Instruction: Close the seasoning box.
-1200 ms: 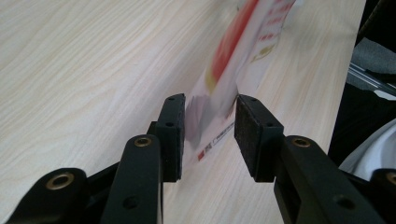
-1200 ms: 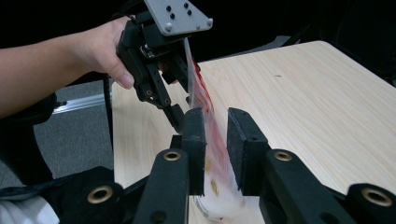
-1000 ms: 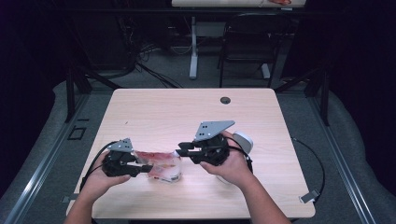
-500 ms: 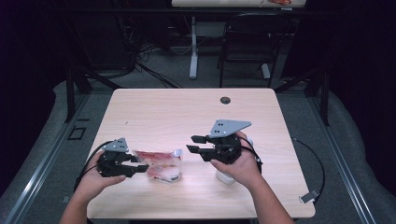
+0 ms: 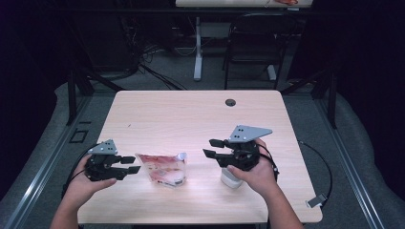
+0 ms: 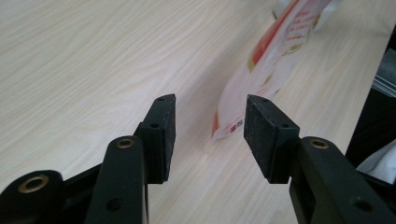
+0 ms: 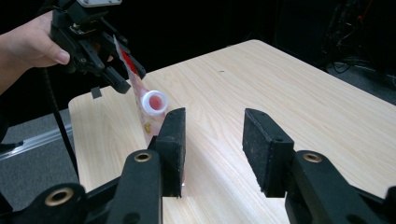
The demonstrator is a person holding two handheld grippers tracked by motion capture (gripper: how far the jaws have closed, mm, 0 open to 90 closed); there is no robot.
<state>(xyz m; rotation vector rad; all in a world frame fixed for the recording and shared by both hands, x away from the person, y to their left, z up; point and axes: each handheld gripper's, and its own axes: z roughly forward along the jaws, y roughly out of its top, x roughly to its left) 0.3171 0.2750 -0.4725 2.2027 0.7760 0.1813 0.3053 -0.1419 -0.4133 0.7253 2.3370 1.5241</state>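
Observation:
A red and white spouted pouch (image 5: pixel 165 169) rests on the wooden table (image 5: pixel 191 119) near its front edge, between the two grippers. In the right gripper view the pouch (image 7: pixel 144 116) stands on edge with its white cap (image 7: pixel 154 102) facing the camera. My left gripper (image 5: pixel 131 164) is just left of the pouch; its jaws have just been opening and stand open, the pouch corner (image 6: pixel 261 70) lying beyond the tips (image 6: pixel 210 105). My right gripper (image 5: pixel 210 148) is to the pouch's right, and its jaws have also just been opening, with nothing between them (image 7: pixel 212 116).
A small white object (image 5: pixel 230 180) sits on the table, partly hidden under the right hand. A black round grommet (image 5: pixel 230 102) is set near the far edge. Beyond the table stand a dark chair (image 5: pixel 248 52) and a white table leg (image 5: pixel 197 47).
Both grippers have let go of the pouch and drawn apart, the left one leftward and the right one rightward. Both pairs of jaws have opened wider. The pouch stays on the table.

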